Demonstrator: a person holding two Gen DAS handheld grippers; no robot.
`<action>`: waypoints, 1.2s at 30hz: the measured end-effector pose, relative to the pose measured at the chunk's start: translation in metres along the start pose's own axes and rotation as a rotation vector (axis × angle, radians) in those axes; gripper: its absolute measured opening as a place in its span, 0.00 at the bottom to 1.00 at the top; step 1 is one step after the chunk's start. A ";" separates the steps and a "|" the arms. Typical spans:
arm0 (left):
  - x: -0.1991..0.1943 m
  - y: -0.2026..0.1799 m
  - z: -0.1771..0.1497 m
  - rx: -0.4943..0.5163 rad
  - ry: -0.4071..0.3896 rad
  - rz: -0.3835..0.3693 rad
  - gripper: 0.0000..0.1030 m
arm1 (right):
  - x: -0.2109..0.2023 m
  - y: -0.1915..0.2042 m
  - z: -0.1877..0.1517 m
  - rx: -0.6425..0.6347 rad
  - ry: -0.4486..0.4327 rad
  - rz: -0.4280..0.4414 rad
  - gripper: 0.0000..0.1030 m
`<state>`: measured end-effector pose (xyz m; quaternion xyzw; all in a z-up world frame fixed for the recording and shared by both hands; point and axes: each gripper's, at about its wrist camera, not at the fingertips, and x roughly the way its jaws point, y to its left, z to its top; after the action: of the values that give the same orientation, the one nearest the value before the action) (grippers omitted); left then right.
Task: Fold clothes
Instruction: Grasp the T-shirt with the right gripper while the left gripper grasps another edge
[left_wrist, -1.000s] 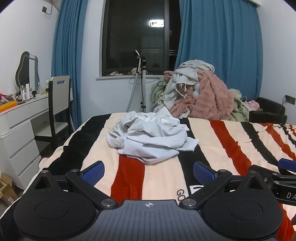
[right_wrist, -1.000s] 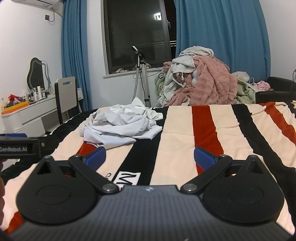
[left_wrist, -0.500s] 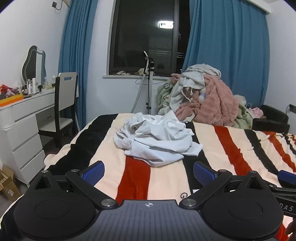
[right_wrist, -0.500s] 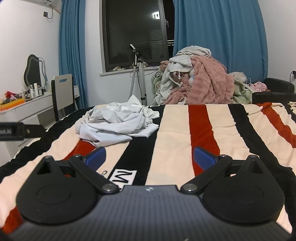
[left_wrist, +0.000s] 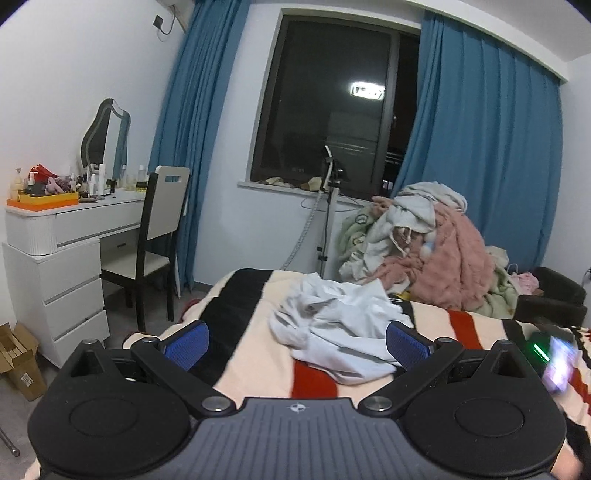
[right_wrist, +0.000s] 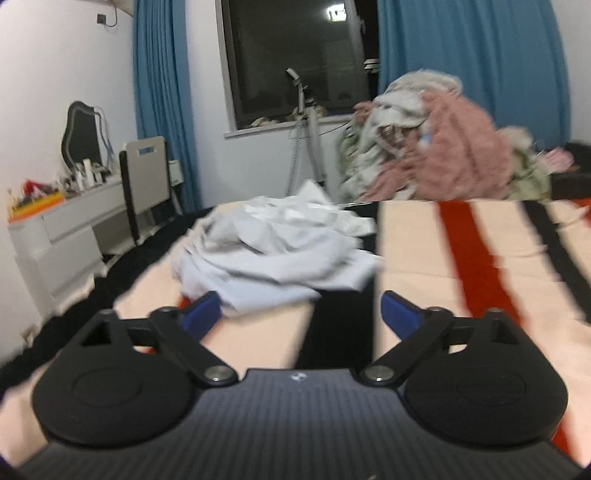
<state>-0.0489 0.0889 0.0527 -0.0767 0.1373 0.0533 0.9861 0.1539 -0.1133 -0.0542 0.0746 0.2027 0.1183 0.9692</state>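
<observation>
Both grippers have closed in on the shirt (right_wrist: 273, 254) since a second ago; right gripper (right_wrist: 299, 310) jaws have just been narrowing, nothing between them, left gripper (left_wrist: 297, 341) jaws wide and empty. Shirt lies crumpled on the bed (right_wrist: 436, 251), near its left edge (floor beyond). Risk: pinching several layers, or dragging it overboard. Open bed to the right.

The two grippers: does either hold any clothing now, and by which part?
Nothing is held. The left gripper and right gripper are open, short of the crumpled white garment; the right's jaws have just been closing.
</observation>
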 end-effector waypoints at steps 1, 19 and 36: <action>0.005 0.007 -0.002 -0.010 0.002 0.012 1.00 | 0.023 0.006 0.007 0.016 0.011 0.017 0.67; 0.139 0.094 -0.038 -0.218 0.147 0.131 1.00 | 0.158 0.076 0.072 -0.046 -0.100 0.008 0.11; 0.051 -0.013 -0.041 0.057 0.109 -0.258 1.00 | -0.146 0.021 0.103 -0.188 -0.377 0.085 0.10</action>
<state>-0.0097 0.0737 0.0013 -0.0682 0.1813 -0.0822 0.9776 0.0622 -0.1404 0.0975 0.0129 0.0027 0.1616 0.9868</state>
